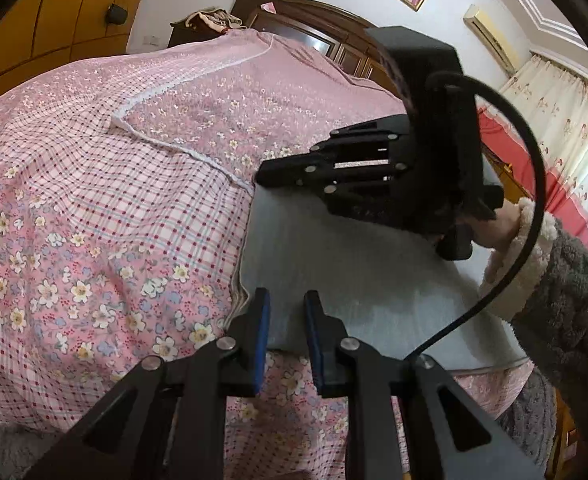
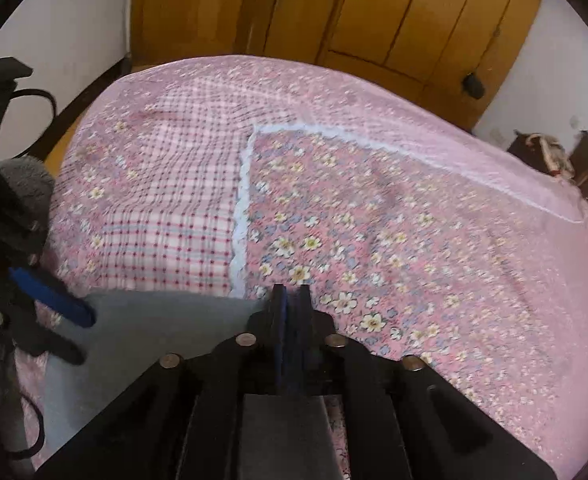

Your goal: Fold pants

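Pink floral quilt covers the bed (image 1: 93,184), and on its near edge lie the grey pants (image 1: 358,280), already folded into a flat, compact rectangle. The step in hand looks like letting go after a fold. The left gripper (image 1: 286,312) hovers at the near edge with its fingers apart, nothing visibly pinched. The right gripper (image 2: 290,300) sits at the far corner; the blurred view suggests its fingers are slightly apart, clear of cloth. Next: lift away, or smooth the stack.
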`<control>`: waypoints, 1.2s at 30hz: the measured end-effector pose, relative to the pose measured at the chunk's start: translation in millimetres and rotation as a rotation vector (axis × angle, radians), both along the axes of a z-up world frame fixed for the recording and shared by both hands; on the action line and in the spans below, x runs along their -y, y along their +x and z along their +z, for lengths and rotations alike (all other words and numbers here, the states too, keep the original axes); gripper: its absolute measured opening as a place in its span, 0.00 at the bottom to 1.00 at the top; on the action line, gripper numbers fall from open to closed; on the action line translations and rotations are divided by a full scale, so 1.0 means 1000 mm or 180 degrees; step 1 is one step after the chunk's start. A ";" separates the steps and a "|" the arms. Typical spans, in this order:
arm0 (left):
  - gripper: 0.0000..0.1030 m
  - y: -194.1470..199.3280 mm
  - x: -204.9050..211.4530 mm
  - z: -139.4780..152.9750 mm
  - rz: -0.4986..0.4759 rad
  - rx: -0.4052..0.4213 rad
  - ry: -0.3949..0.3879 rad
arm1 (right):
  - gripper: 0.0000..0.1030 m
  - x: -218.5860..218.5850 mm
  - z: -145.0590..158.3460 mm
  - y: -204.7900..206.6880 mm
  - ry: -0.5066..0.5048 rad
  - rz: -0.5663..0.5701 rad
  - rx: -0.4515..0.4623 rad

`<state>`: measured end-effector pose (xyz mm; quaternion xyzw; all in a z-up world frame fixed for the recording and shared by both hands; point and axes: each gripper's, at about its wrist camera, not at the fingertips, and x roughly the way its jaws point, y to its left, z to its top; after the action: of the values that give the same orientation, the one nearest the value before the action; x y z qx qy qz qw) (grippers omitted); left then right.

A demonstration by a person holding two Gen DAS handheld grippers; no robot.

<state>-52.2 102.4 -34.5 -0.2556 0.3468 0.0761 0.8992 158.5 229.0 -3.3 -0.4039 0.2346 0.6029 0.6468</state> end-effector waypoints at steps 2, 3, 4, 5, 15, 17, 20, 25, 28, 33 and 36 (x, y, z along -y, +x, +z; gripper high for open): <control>0.18 0.001 0.001 0.000 -0.0001 -0.0003 0.0002 | 0.34 0.013 0.012 -0.005 0.0135 -0.0329 0.0146; 0.18 0.001 0.002 0.000 -0.0006 0.0004 0.0005 | 0.34 0.027 0.021 -0.012 0.0265 -0.0520 0.0289; 0.18 0.000 0.002 0.001 -0.0008 0.0016 -0.0001 | 0.34 0.042 0.028 -0.019 0.0363 -0.0649 0.0455; 0.18 -0.001 0.001 0.001 -0.0008 0.0033 -0.0008 | 0.37 0.061 0.034 -0.027 0.0474 -0.0785 0.0622; 0.18 0.017 0.044 0.054 -0.0334 0.0143 0.0429 | 0.48 0.333 0.027 0.004 0.0427 -0.2469 0.0166; 0.18 0.036 0.064 0.065 -0.0473 0.0172 0.0483 | 0.47 0.389 0.024 0.021 0.0515 -0.2924 -0.0046; 0.18 0.072 0.107 0.077 -0.0791 0.0223 0.0657 | 0.46 0.461 0.029 0.032 0.0794 -0.3591 -0.0172; 0.18 0.111 0.158 0.050 -0.1012 -0.0029 0.1101 | 0.20 0.487 0.014 0.017 0.1363 -0.3735 -0.0960; 0.08 0.113 0.145 0.018 -0.0798 -0.0280 0.0969 | 0.16 0.441 -0.011 -0.013 0.1175 -0.3692 -0.0568; 0.03 0.089 0.110 0.010 -0.0410 -0.0389 0.1097 | 0.04 0.395 -0.008 -0.044 0.1005 -0.3450 0.0108; 0.03 0.080 0.090 0.008 -0.0296 -0.0348 0.0921 | 0.04 0.382 0.001 -0.060 0.1213 -0.3262 0.0128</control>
<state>27.5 12.2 -26.4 -0.1026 0.3921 0.0973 0.9090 98.0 -153.2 -2.1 -0.1249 0.2755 0.2346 0.9238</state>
